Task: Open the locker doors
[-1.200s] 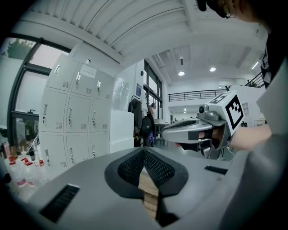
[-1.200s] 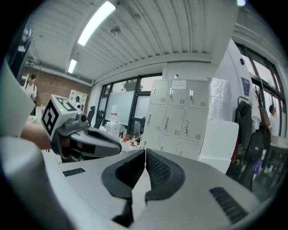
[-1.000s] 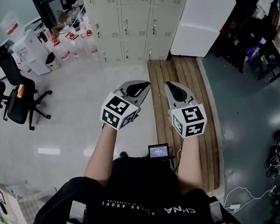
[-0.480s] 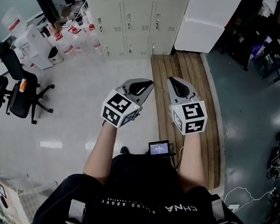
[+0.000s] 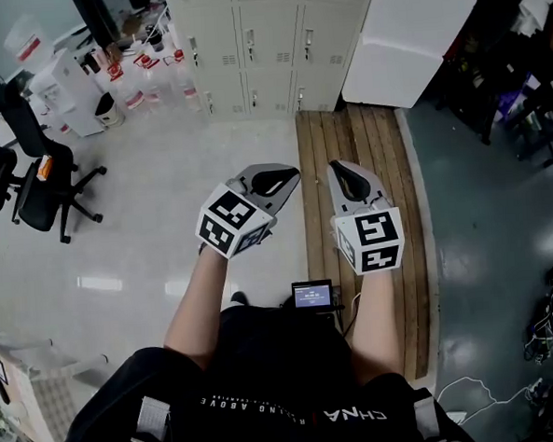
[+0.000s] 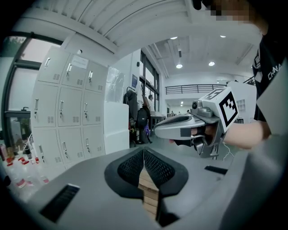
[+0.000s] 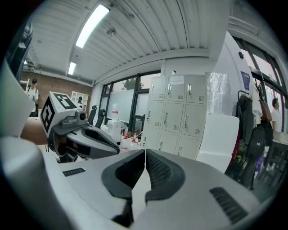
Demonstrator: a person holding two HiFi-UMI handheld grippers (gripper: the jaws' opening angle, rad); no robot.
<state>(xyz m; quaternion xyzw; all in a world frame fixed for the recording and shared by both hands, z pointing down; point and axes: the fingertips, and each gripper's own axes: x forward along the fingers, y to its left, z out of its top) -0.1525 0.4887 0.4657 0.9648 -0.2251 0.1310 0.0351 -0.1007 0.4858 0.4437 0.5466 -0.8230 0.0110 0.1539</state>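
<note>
A bank of grey lockers (image 5: 265,39) stands against the far wall, every visible door closed, each with a small handle. I hold both grippers side by side at waist height, well short of the lockers. The left gripper (image 5: 276,179) is shut with nothing in it, and so is the right gripper (image 5: 348,175). In the left gripper view the lockers (image 6: 67,112) rise at the left, beyond the closed jaws of the left gripper (image 6: 144,152). In the right gripper view the lockers (image 7: 176,119) stand straight ahead of the right gripper (image 7: 145,153).
A large white panel (image 5: 406,39) leans just right of the lockers. A wooden pallet (image 5: 358,154) lies on the floor under the right gripper. Bottles (image 5: 146,78) and a white unit (image 5: 58,93) stand left of the lockers, black office chairs (image 5: 26,179) further left, dark clutter at right.
The head view has shifted slightly, so the lockers sit a little higher in the frame. Both grippers stay shut and side by side, almost where they were.
</note>
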